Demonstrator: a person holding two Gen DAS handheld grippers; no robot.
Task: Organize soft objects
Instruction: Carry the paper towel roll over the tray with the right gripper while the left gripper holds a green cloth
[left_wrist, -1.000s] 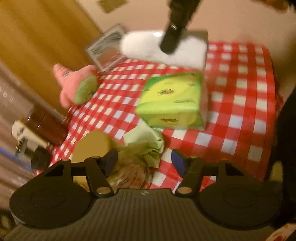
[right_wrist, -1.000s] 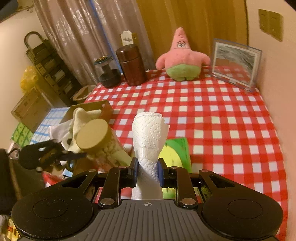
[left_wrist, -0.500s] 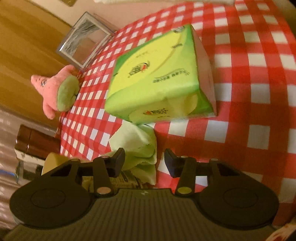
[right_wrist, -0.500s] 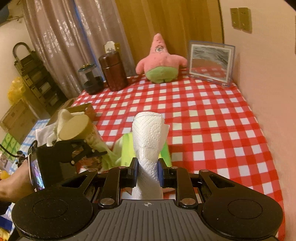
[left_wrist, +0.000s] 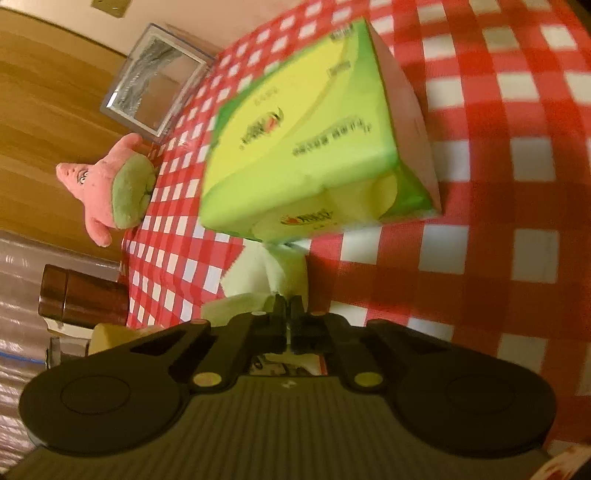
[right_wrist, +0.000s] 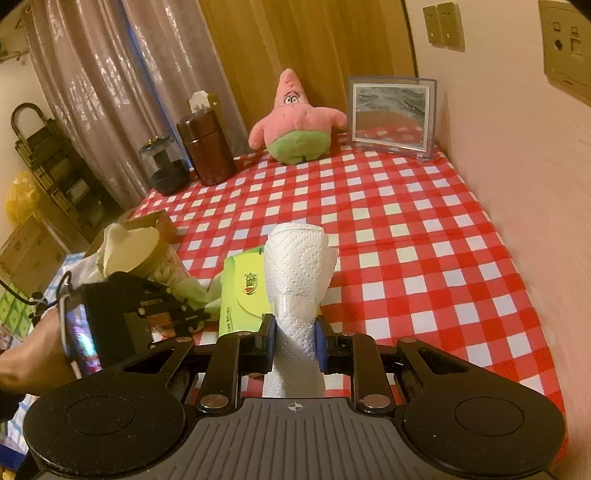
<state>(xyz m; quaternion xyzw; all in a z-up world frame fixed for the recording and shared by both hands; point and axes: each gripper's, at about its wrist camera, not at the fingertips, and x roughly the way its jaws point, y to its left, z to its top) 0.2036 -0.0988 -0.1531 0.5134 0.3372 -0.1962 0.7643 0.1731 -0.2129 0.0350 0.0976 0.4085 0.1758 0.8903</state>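
So since half a second ago the left gripper (left_wrist: 287, 308) has gone from spread wide to pinched shut on the pale green cloth (left_wrist: 269, 275), which lies crumpled on the red checked tablecloth (left_wrist: 480, 155) right in front of the green tissue pack (left_wrist: 314, 147), touching its near edge. The camera has pushed in closer too, so the pack fills more of the left view.

The right gripper (right_wrist: 294, 341) is clamped on a white paper towel roll (right_wrist: 297, 266), which sticks up between the fingers, squeezed in at the waist where the pads bite. From the right wrist you can see the left gripper (right_wrist: 177, 317) low by the tablecloth's near left edge, beside a cork-lidded jar (right_wrist: 147, 254).

At the far end of the table sits the pink starfish plush (right_wrist: 295, 122), upright, with a brown canister (right_wrist: 207, 147) to its left and a clear framed picture (right_wrist: 391, 114) to its right against the wall.
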